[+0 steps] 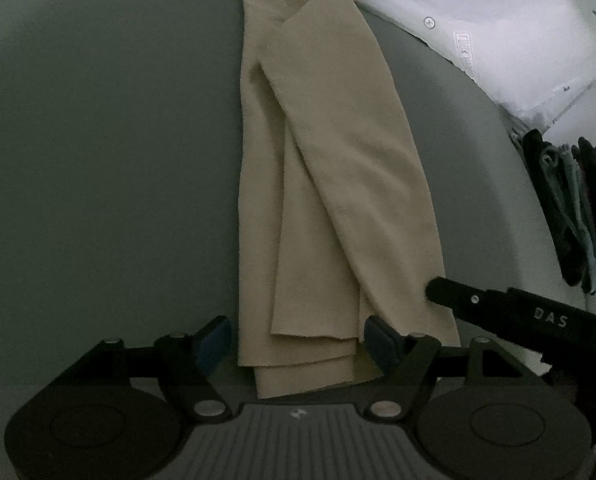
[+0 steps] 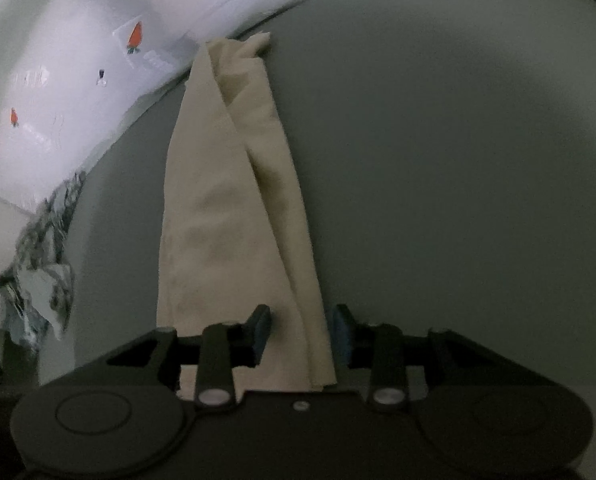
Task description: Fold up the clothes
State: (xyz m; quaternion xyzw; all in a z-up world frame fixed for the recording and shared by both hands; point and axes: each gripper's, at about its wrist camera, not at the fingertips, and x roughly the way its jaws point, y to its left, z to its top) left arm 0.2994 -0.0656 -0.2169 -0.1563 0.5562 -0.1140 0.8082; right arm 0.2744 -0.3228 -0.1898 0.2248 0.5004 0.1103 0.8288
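both housings hide the near hem of the long folded beige cloth (image 1: 330,184) lying on the grey table (image 1: 98,160). left gripper (image 1: 298,340) gapes wide astride it; right gripper (image 2: 301,330) stands part-open, pads off the fold.

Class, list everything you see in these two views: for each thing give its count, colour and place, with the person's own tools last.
Cloth: one, beige, folded lengthwise into a long strip, lying on the table.
Table: one, grey, under the cloth.
Dark clothes: a pile, black and grey, at the table's edge, right in the left view.
Patterned fabric: one, grey-white, at the table's edge, left in the right view.
Left tongs: one, black with blue pads, open over the cloth's near end.
Right tongs: one, black with blue pads, open astride the cloth's edge.
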